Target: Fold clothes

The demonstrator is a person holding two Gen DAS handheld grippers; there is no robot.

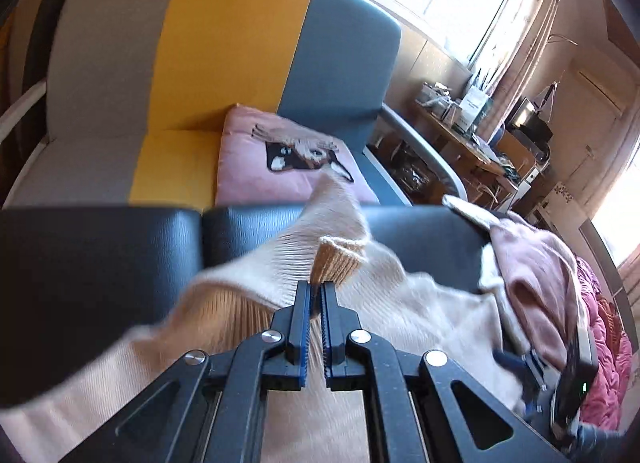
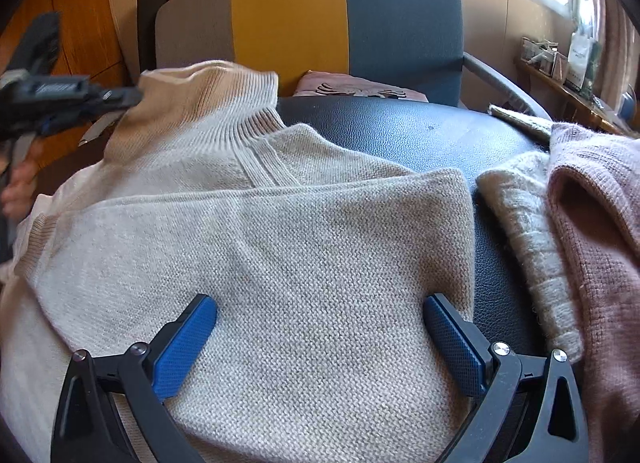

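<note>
A cream knit sweater (image 2: 304, 247) lies spread on a black leather surface (image 2: 400, 127), one side folded over its body. My left gripper (image 1: 316, 289) is shut on a ribbed edge of the sweater (image 1: 340, 259) and holds that part raised off the surface. The right wrist view shows the left gripper (image 2: 132, 97) at the far left, pinching the lifted ribbed section (image 2: 208, 103). My right gripper (image 2: 320, 327) stands open low over the sweater's body, and its blue pads (image 2: 188, 343) are wide apart with flat fabric between them. It appears blurred in the left wrist view, the right gripper (image 1: 536, 363).
A pink sweater (image 2: 592, 231) and a fuzzy white garment (image 2: 520, 215) are heaped at the surface's right side. Behind stands a grey, yellow and blue chair (image 2: 288, 15) holding a pink cushion (image 1: 288, 167). A cluttered desk (image 1: 472, 135) is at the far right.
</note>
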